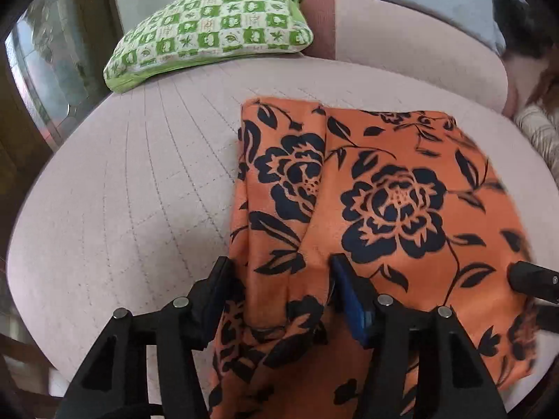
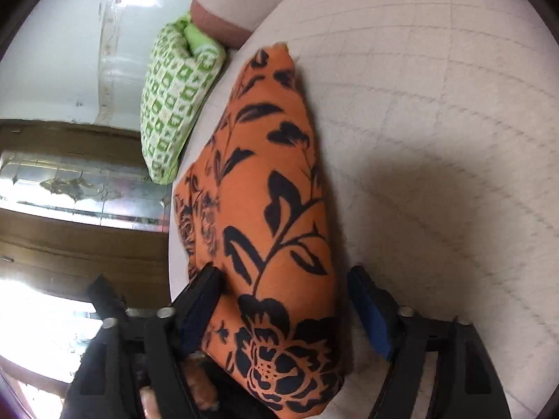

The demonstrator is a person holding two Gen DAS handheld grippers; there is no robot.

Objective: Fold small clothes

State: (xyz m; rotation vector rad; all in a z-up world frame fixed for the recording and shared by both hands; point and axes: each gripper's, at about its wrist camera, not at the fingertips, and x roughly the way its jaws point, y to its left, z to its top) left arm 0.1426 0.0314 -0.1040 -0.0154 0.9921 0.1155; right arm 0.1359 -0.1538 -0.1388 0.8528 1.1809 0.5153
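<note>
An orange garment with a dark floral print lies partly folded on a pale quilted bed. My left gripper is open, its jaws wide apart astride the garment's left folded edge near the front. The tip of the right gripper shows at the right edge of that view. In the right wrist view the garment runs away from me in a long fold, and my right gripper is open with the cloth's near end lying between its jaws.
A green and white checked pillow lies at the back of the bed, also in the right wrist view. A pink bolster lies behind the garment. A wooden cabinet with glass stands beside the bed.
</note>
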